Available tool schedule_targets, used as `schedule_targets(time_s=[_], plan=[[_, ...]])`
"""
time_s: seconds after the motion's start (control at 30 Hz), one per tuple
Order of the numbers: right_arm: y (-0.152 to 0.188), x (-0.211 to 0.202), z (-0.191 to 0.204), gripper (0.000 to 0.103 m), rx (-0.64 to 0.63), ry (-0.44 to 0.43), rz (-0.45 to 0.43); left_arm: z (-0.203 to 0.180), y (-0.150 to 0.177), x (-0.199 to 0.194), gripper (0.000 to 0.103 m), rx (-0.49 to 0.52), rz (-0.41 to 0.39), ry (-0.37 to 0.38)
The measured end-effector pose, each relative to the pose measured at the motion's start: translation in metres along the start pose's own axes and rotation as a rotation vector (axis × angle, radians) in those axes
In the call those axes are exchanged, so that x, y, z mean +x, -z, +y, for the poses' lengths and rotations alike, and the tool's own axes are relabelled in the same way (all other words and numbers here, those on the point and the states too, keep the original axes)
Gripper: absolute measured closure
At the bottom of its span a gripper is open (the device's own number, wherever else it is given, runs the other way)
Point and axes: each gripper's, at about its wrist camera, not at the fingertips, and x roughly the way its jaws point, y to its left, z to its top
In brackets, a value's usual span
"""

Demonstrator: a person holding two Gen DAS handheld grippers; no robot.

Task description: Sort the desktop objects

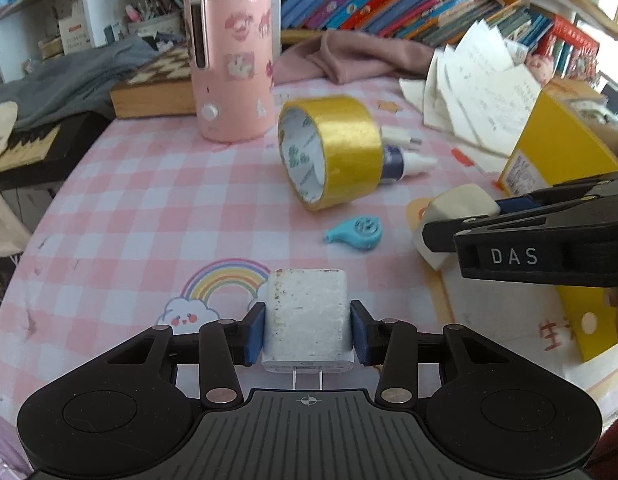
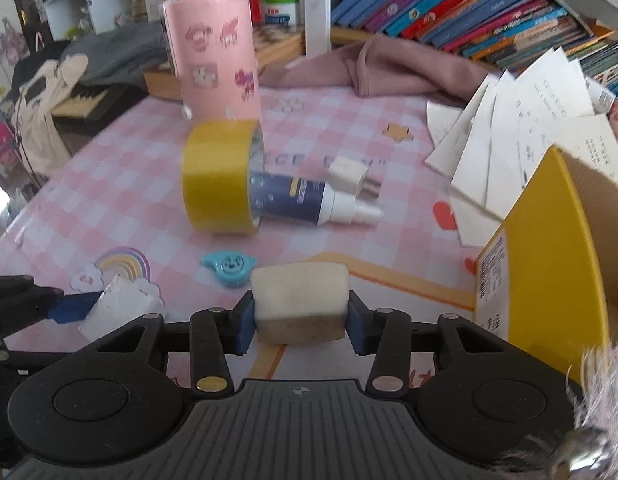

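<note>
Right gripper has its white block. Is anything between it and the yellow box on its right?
Nothing visible. The right gripper holds the cream block, and the yellow box stands just beside it with only bare tablecloth between. The box's inside is hidden.

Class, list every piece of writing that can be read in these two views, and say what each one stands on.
"DAS": white letters on the black body of the right tongs, seen from the left wrist view.
Pink checked table mat: a row of letters, too blurred to read.
Yellow box: label print too small.
Loose white papers: print too small.
Book spines: blurred.
Navy spray bottle: label too small.
</note>
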Motion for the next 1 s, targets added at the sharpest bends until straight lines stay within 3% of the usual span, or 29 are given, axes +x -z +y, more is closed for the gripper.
schedule_targets(time_s=[0.57,1.0], plan=[[-0.005,-0.098,0.007,0.061,-0.022,-0.047,-0.157,0.018,-0.012,-0.112,0.062,-0.063,-0.227,0.114],[0.040,-0.142,0.036,0.061,0.053,-0.027,-0.167,0.017,0.027,-0.148,0.061,-0.053,-0.240,0.167]])
